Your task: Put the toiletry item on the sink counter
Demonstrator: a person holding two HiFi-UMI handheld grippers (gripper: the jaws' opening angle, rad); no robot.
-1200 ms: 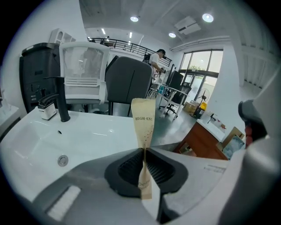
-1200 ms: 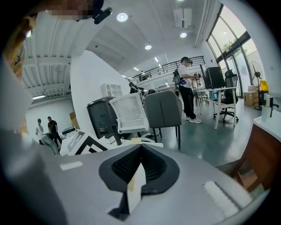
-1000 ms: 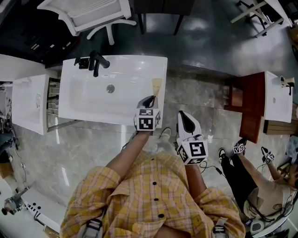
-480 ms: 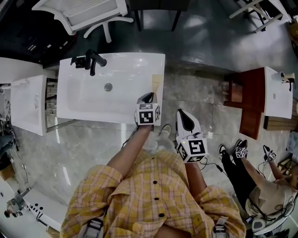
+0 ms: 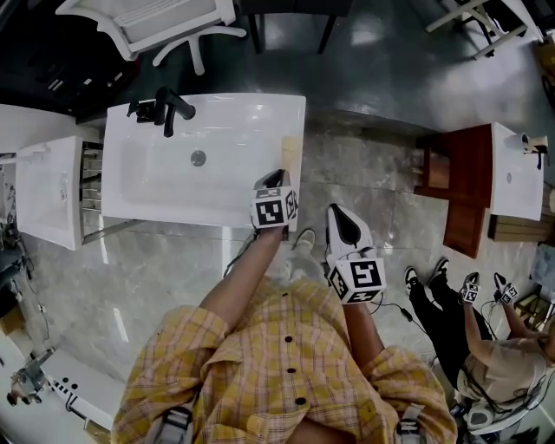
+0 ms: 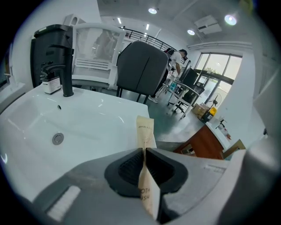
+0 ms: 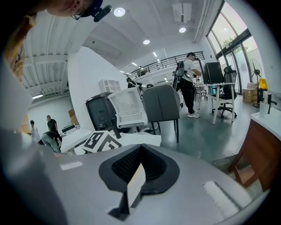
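A slim tan toiletry packet is clamped upright between the jaws of my left gripper, which is shut on it. In the head view the left gripper hovers over the near right corner of the white sink counter, and the packet pokes out over the counter's right rim. My right gripper hangs over the floor to the right of the sink. Its jaws are shut, with only a pale sliver showing at their seam.
A black faucet stands at the sink's far left, and the drain sits mid-basin. A white side cabinet adjoins on the left and a white chair stands beyond. A wooden cabinet and another person are at the right.
My left gripper has edged forward with the packet, closer over the sink's right rim. The right gripper has hardly moved.
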